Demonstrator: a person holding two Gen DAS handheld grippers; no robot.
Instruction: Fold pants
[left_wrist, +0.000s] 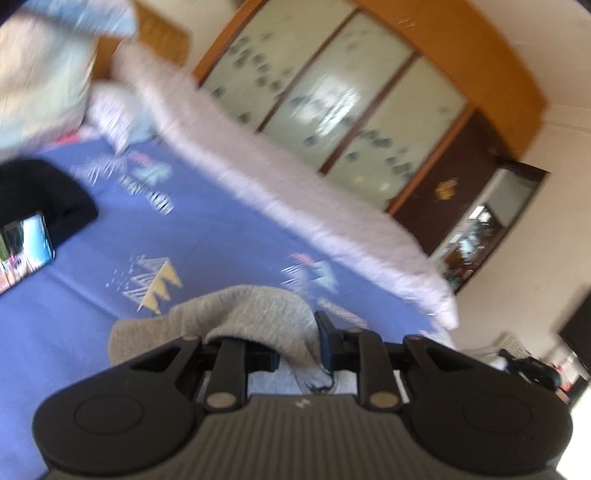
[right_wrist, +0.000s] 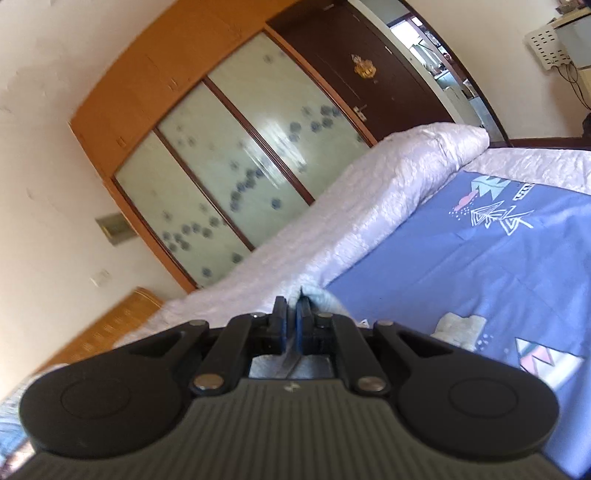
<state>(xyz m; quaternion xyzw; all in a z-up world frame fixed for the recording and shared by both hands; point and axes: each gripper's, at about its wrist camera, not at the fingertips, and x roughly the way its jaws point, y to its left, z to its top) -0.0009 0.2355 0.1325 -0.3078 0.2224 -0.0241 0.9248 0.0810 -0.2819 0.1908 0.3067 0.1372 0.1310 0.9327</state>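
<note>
Two grippers in view, both tilted so the room leans hard in each wrist camera. Left gripper (left_wrist: 295, 345): fingers partly closed, with a thick bunch of grey pants (left_wrist: 243, 317) between them; the knit fabric humps up over the left finger and drapes forward and to the left, a frayed edge hanging down between the fingers. Its right fingertip (left_wrist: 325, 332) shows dark blue padding pressed against the cloth. This gripper sits above the blue bedsheet (left_wrist: 207, 236), pointing across the bed toward the wardrobe (left_wrist: 332, 107) with frosted sliding doors. Picture is motion-blurred. Right gripper (right_wrist: 293, 314): fingers nearly together, only a thin slit between the pads (right_wrist: 279, 317), and a thin fold of fabric runs through that slit; a rounded grey lump of the pants (right_wrist: 327, 301) pokes up just past the fingertips. This gripper hangs over the near side of the sheet, rolled so the bed slopes up to the right. A pale pink quilt (right_wrist: 369, 192) lies along the sheet's far edge. A phone (left_wrist: 26, 247) with a lit screen lies beside a black garment (left_wrist: 44, 188) at the left of the sheet.
</note>
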